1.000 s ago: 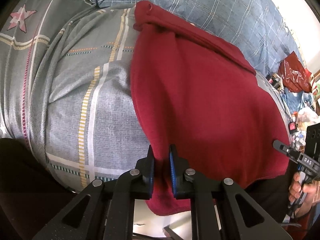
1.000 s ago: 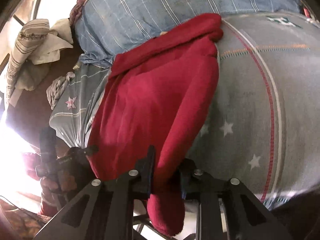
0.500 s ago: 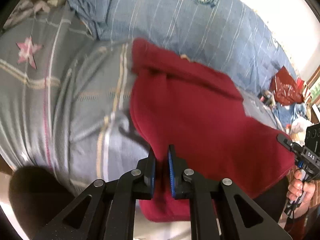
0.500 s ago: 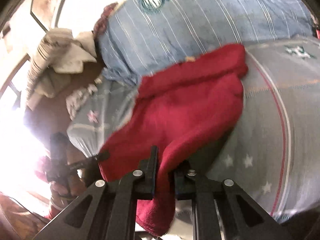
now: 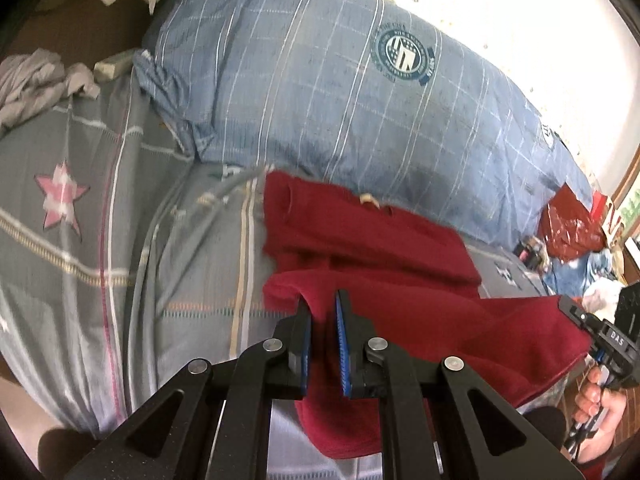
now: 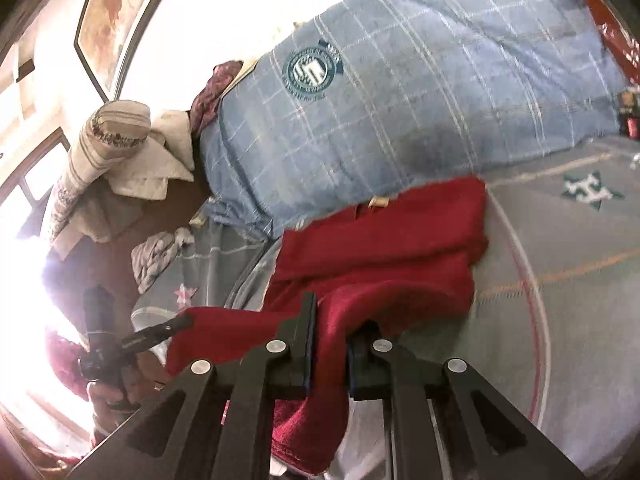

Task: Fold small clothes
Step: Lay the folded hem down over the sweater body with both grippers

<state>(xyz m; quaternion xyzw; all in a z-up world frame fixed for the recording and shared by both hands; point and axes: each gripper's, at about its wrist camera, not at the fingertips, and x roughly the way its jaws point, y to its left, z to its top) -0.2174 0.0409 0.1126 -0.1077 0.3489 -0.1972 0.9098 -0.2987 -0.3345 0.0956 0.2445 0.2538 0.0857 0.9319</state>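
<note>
Nearest me, my left gripper (image 5: 323, 322) was clamped on the near hem of the red garment (image 5: 400, 280), cloth pinched between its blue-lined pads; the right gripper (image 6: 330, 334) was likewise closed on the same hem at the other corner, red fabric bunched between its fingers and hanging below them. From the left wrist view I saw the right gripper (image 5: 600, 336) at the far right edge of the hem, the hem stretched between the two tools; from the right wrist view the left gripper (image 6: 156, 334) showed at the opposite end. Compared with a second before, I had carried the hem up and forward; the near part of the garment now lay doubled over the far part, where earlier it had hung flat off the bed's edge. Beyond, the rest of the garment rested on the grey star-patterned bedsheet (image 5: 100, 240), its far edge touching the blue checked quilt (image 5: 340, 100); more of that quilt and its round crest (image 5: 404, 54) had come into view than before.
</note>
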